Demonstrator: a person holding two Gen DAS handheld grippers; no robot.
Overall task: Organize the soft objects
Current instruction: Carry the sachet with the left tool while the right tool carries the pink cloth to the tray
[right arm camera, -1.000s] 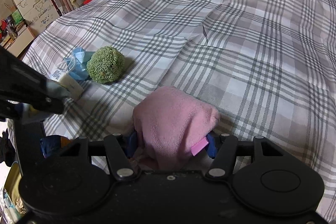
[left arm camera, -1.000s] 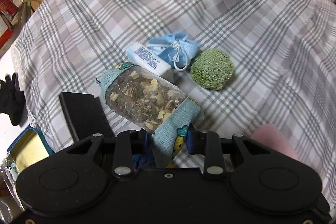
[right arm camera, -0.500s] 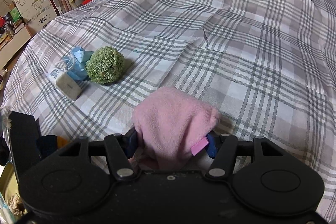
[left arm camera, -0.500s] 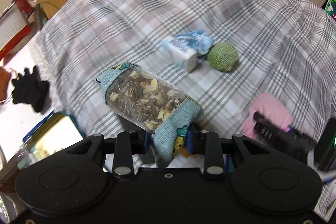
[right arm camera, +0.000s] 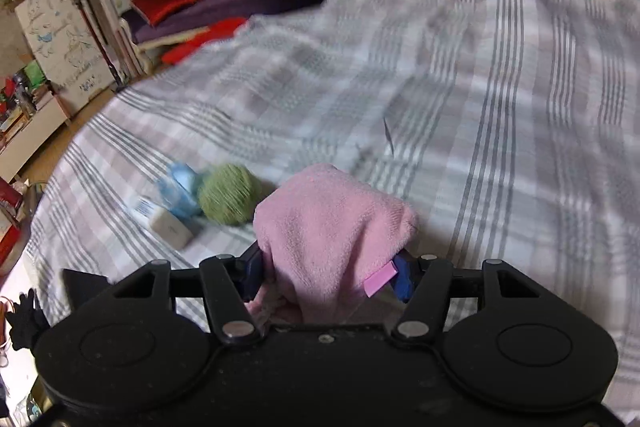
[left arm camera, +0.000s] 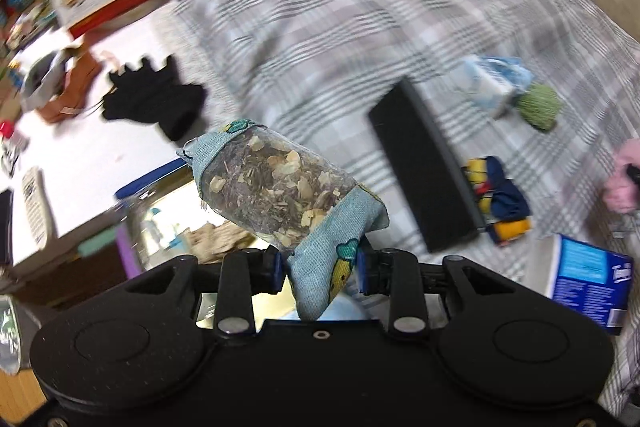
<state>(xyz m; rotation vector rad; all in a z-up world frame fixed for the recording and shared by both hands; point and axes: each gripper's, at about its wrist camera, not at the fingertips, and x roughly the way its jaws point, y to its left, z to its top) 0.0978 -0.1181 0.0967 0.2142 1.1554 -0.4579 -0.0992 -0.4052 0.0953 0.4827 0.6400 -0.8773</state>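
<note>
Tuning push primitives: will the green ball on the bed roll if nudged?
Probably. The green ball looks round, so it should roll, though the soft plaid bedspread likely damps that. The blue pouch touching one side may block that direction.

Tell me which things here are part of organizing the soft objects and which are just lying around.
Part of the job:
- herb sachet, clamped in the left gripper
- pink towel, clamped in the right gripper
- green ball
- light blue pouch
- navy and yellow cloth

Lying about:
- black box
- white tube
- blue tissue box
- black glove
</note>
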